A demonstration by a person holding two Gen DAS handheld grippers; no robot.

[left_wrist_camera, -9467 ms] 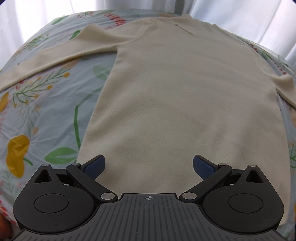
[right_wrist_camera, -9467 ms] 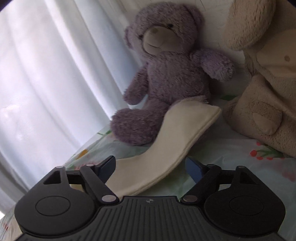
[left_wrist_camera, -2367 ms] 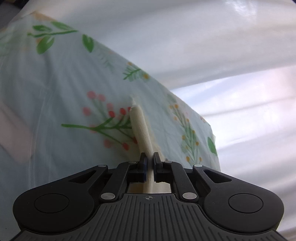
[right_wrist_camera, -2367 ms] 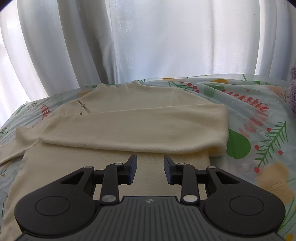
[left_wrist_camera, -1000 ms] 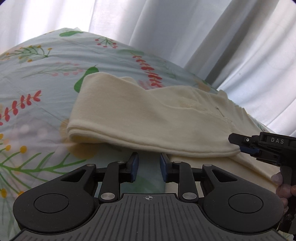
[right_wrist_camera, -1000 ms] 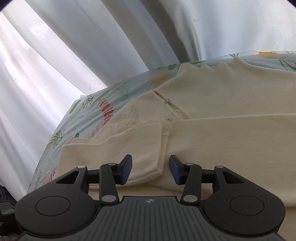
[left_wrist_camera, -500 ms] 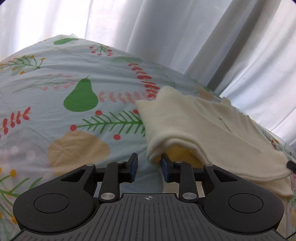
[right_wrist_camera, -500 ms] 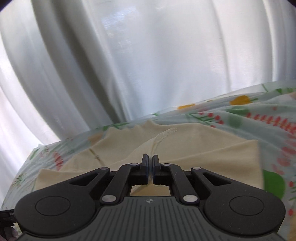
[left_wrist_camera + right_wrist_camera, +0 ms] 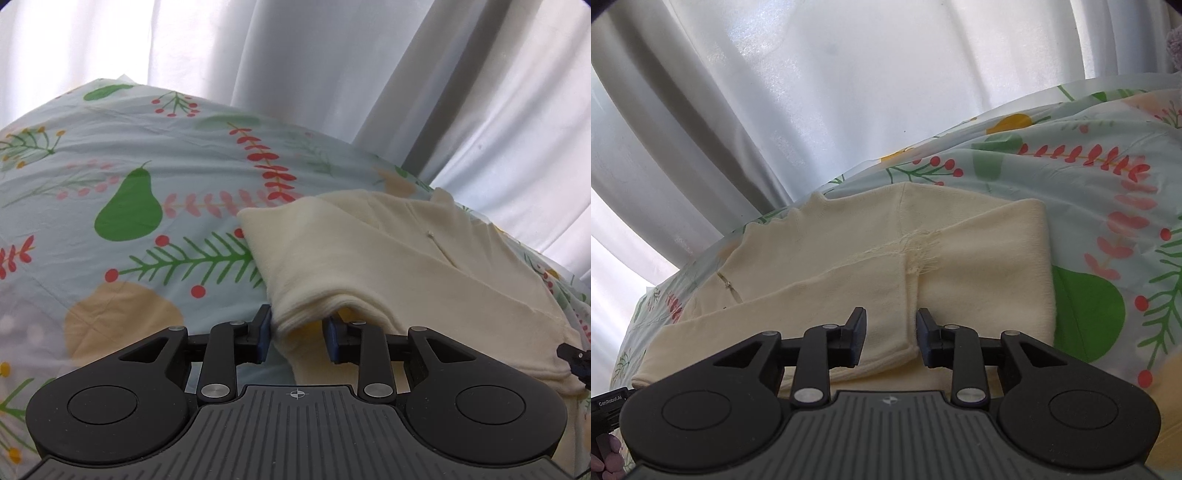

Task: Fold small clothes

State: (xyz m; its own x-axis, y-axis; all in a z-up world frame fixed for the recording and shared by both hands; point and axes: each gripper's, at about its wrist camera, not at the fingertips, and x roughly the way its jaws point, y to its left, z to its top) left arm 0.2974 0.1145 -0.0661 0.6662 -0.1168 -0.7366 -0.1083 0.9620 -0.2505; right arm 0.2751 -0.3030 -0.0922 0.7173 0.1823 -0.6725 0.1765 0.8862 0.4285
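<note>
Right gripper [image 9: 891,336], shut before, is opening, seemingly astride sweater [image 9: 849,266].

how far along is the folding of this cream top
Done: both sleeves look folded across the cream top, which lies on the bedsheet.

In hand: the left tool straddles a lifted folded edge. The right tool is opening over the sleeve cuff; its pads look clear of the fabric.

Left, probably: folding the body over into a compact stack.
</note>
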